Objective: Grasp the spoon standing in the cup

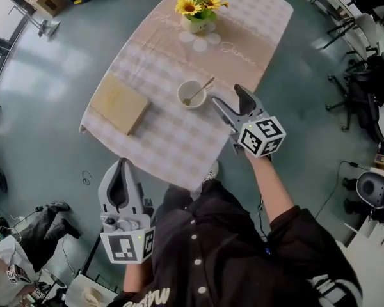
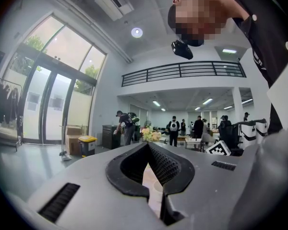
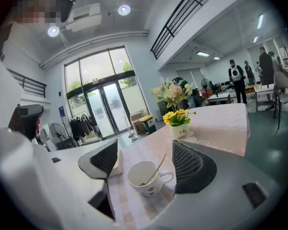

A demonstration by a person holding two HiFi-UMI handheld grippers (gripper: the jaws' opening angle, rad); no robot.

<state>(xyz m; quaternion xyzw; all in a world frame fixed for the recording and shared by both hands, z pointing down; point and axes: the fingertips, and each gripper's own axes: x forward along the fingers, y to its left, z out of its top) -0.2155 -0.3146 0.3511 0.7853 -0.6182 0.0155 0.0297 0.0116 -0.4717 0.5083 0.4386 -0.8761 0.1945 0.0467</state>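
Observation:
A white cup (image 1: 191, 94) stands near the middle of the checked table, with a spoon (image 1: 201, 89) leaning in it, handle up to the right. My right gripper (image 1: 226, 97) is open just right of the cup and holds nothing. In the right gripper view the cup (image 3: 145, 178) and its spoon (image 3: 155, 168) sit a little beyond and between the two pads (image 3: 187, 162) of the right gripper (image 3: 146, 160). My left gripper (image 1: 122, 166) hangs off the table's near edge, shut and empty. The left gripper (image 2: 148, 146) shows its tips touching in its own view.
A flat tan box (image 1: 120, 104) lies on the table (image 1: 179, 142) left of the cup. A vase of yellow flowers (image 1: 198, 13) stands at the far end, and the flowers (image 3: 178, 122) show beyond the cup. Office chairs (image 1: 365, 88) stand at right, and clutter (image 1: 48, 226) lies on the floor at left.

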